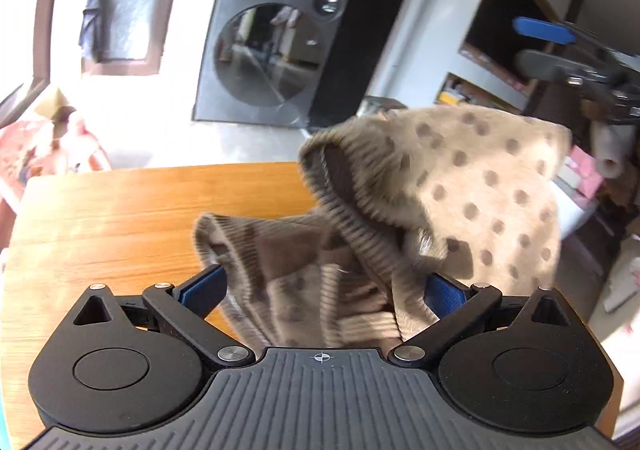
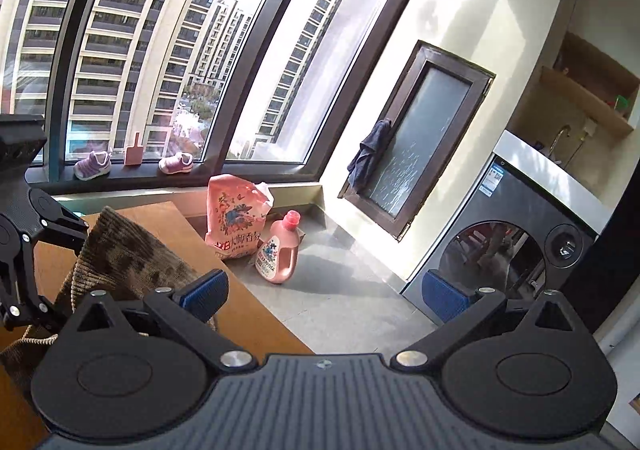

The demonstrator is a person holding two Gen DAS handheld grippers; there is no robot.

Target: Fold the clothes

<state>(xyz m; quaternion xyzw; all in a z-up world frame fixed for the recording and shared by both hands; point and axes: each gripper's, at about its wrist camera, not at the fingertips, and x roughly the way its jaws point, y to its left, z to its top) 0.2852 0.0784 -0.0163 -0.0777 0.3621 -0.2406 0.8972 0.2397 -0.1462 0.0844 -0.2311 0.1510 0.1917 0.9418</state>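
— Where's the garment now?

— Off the bench. The beige knitted sweater with brown dots hangs bunched in the air, its ribbed hem draped between the blue pads of the left gripper. The jaws stand wide with cloth lying across them, so whether they really pinch it I cannot tell.

— And the other one?

— The right gripper is spread and grasping nothing, pointing past the bench corner toward the grey front-loading washing machine.

— What could go wrong?

— If the wool is only draped, a quick swing could let it slide off. It's also twisted, so laying it down like this would trap creases.

— Room to work?

— The orange wooden bench looks bare to the left of the sweater, but its far edge is near. Past the corner sit a pink detergent pouch and a pink bottle with a red cap on the floor; a dropped sleeve could brush them.
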